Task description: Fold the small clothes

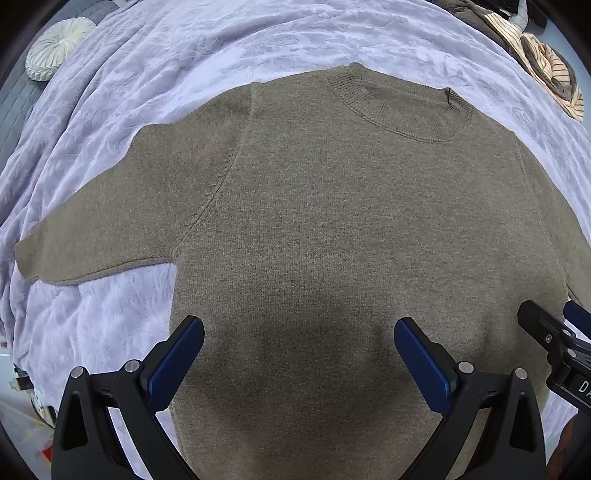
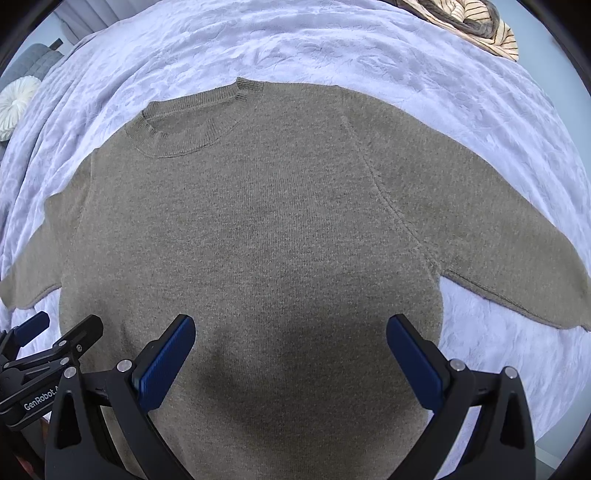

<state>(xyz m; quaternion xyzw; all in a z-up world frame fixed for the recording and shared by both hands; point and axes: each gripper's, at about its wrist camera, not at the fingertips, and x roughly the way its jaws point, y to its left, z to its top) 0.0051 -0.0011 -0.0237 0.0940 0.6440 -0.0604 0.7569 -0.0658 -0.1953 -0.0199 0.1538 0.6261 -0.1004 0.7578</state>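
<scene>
An olive-brown knit sweater (image 1: 332,229) (image 2: 258,229) lies flat, front up, on a lilac blanket, its collar (image 1: 402,110) (image 2: 184,129) at the far end. One sleeve (image 1: 103,225) stretches out to the left, the other sleeve (image 2: 498,240) to the right. My left gripper (image 1: 299,343) hovers open over the lower left part of the body, nothing between its blue pads. Over the lower right part my right gripper (image 2: 291,343) is open too and holds nothing. Each gripper shows at the other view's edge: the right gripper (image 1: 554,332), the left gripper (image 2: 55,332).
The lilac blanket (image 1: 184,55) (image 2: 369,48) covers the bed all around the sweater. A round white pleated cushion (image 1: 59,48) (image 2: 14,103) sits far left. A pile of striped beige clothes (image 1: 546,70) (image 2: 469,22) lies at the far right.
</scene>
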